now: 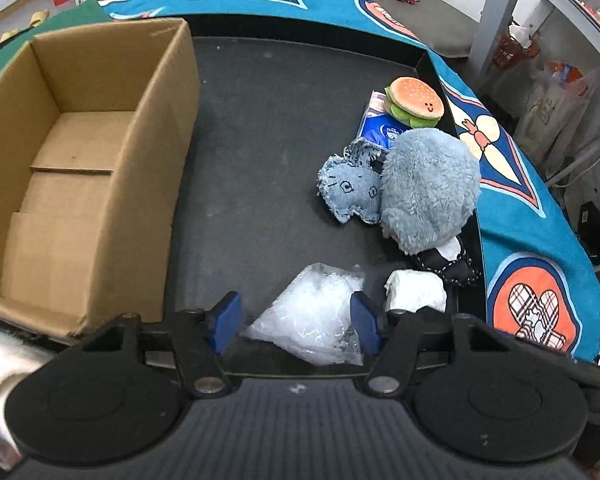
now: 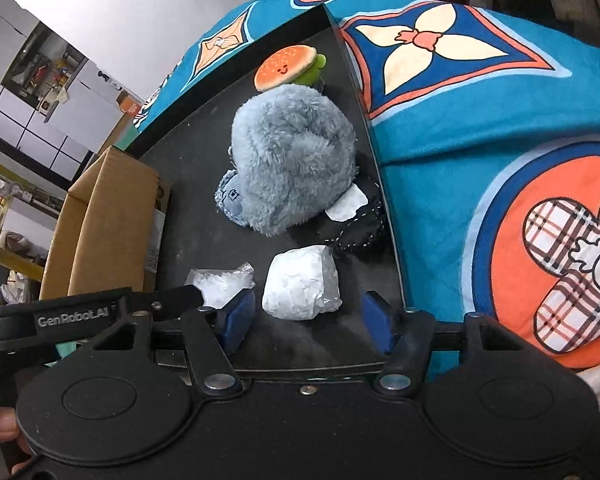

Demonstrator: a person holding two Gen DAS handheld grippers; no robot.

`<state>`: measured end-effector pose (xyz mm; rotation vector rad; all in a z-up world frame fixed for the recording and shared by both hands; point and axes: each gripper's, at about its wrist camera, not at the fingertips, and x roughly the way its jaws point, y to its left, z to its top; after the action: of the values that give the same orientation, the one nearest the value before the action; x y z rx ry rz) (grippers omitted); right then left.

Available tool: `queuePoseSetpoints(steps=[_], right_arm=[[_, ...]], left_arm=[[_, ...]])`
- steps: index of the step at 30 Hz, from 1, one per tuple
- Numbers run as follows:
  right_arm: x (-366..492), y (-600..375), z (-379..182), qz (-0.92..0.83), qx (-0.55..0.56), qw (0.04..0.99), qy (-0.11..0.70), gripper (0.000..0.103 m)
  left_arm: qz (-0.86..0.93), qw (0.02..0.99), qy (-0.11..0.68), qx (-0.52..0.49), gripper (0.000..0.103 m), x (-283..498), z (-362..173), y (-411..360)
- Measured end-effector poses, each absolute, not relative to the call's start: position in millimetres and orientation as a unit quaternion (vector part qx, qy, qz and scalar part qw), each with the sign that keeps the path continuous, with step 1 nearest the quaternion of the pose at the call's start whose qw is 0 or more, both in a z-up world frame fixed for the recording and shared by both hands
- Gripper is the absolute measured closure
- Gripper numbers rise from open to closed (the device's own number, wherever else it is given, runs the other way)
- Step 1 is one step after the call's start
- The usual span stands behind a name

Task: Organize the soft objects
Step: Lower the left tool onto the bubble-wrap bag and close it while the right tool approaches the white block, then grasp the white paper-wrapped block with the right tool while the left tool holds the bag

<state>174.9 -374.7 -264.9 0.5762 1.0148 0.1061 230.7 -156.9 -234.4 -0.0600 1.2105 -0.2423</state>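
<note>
The left gripper hangs over a crumpled clear plastic bag on the black tray; its 2 blue pads stand partly open on either side of the bag, and whether they press it I cannot tell. The right gripper is partly open around a white wrapped bundle, gaps showing on both sides, nothing held. Beyond lie a fluffy grey-blue plush, a denim toy touching it, a burger plush resting on a blue packet, and a black pouch. An open cardboard box stands at the tray's left; a patterned blue cloth surrounds the tray.
</note>
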Motion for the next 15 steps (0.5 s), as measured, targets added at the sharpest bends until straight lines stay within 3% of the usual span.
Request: queuePoseSetpoints(steps=[8,11,15], right_arm=[[180.0,-376.0,-271.3,0.049,0.281,0.83,0.479,0.047],[180.3,-376.6,-272.9,0.051,0.284,0.829,0.479,0.047],[181.7,-374.9,-274.5,0.053,0.281,0.828,0.483,0.046]], left_arm=[[-0.126,0.802,0.583,-0.04,0.044,241.6,-248.6,-166.3],[-0.111,0.786,0.607,-0.045,0.056,244.3,-261.3,-163.3],[-0.117,0.791,0.598,-0.048,0.065,242.0,-259.0,-164.7]])
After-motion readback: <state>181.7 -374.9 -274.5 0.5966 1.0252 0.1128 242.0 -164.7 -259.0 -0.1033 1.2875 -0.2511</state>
